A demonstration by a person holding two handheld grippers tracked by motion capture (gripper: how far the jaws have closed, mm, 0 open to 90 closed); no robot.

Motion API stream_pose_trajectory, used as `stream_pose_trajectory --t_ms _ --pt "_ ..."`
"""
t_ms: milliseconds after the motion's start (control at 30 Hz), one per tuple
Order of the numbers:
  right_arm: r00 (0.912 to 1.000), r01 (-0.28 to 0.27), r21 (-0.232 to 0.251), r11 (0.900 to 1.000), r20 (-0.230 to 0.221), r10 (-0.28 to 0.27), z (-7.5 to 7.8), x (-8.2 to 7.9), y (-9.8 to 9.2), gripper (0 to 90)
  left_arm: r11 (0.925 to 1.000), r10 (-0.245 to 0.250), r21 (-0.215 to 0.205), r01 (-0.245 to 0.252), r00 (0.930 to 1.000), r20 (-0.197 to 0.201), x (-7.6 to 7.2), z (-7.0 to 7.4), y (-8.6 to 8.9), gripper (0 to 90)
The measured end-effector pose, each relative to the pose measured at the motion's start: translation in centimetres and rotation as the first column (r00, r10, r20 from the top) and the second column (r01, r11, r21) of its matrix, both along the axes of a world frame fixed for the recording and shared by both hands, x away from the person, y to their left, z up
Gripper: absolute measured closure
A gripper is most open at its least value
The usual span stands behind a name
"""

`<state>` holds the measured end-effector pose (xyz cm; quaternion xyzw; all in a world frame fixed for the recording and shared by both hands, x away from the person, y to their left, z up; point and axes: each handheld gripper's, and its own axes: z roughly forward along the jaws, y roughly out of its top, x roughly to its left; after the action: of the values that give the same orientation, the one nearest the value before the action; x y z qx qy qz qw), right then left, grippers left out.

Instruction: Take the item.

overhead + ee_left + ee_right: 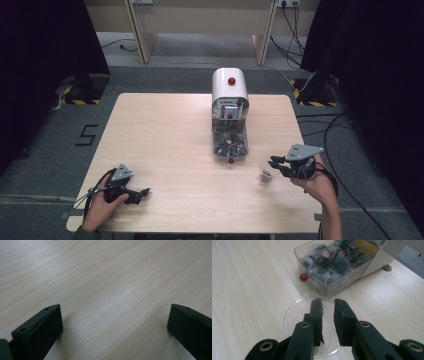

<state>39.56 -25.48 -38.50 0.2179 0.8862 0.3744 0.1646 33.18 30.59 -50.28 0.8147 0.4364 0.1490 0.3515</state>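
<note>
Over the clear cup near the right edge of the surface, the right tongs hang with the jaws a narrow gap apart and nothing pinched between them. From the high view there is something dark in the cup, likely a tea bag, but I can't confirm it; in the right gripper view the jaws block the cup's bottom. The cup stands upright, near the open tray of the tea bag dispenser and apart from it. The tray's red knob points toward the cup.

Left tongs are released, jaws wide, resting low over bare wood near the front left corner, away from everything.

Risks from here:
- The cup is light, thin plastic. Any sideways drift of the right tongs clips the rim and tips or skids it toward the edge.
- If a string or tag from a bag hangs on the jaw teeth, lifting away drags the bag back out. Check the jaws are free before pulling up.
- The jaws are barely parted. Going back into the tray like this means pushing bags around rather than catching one, so open them wider first.
- Bags in the tray are tangled by their strings. One grab may lift several.
- Nothing braces the cup, with the left tongs parked far off.
</note>
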Motion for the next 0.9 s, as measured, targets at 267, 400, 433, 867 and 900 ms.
stream_pose_trajectory --t_ms 267,400,433,867,900 --pt "0.9993 0.036 0.028 0.999 0.008 -0.037 0.2 0.1 -0.5 72.3 1.0000 0.000 0.000 0.000 1.0000 0.000 0.0 0.0 0.0 0.0" --pt "0.9975 0.069 0.045 0.997 0.007 -0.070 0.2 0.2 -0.7 68.6 1.0000 0.000 0.000 0.000 1.0000 0.000 0.0 0.0 0.0 0.0" --pt "0.9974 0.071 0.046 0.996 0.007 -0.072 0.2 0.2 -0.8 68.2 1.0000 0.000 0.000 0.000 1.0000 0.000 0.0 0.0 0.0 0.0" --pt "0.9918 0.126 0.070 0.990 0.015 -0.127 0.3 0.3 -1.2 58.0 1.0000 0.000 0.000 0.000 1.0000 0.000 0.0 0.0 0.0 0.0" --pt "0.9905 0.135 0.072 0.988 0.013 -0.137 0.3 0.3 -1.3 56.9 1.0000 0.000 0.000 0.000 1.0000 0.000 0.0 0.0 0.0 0.0"
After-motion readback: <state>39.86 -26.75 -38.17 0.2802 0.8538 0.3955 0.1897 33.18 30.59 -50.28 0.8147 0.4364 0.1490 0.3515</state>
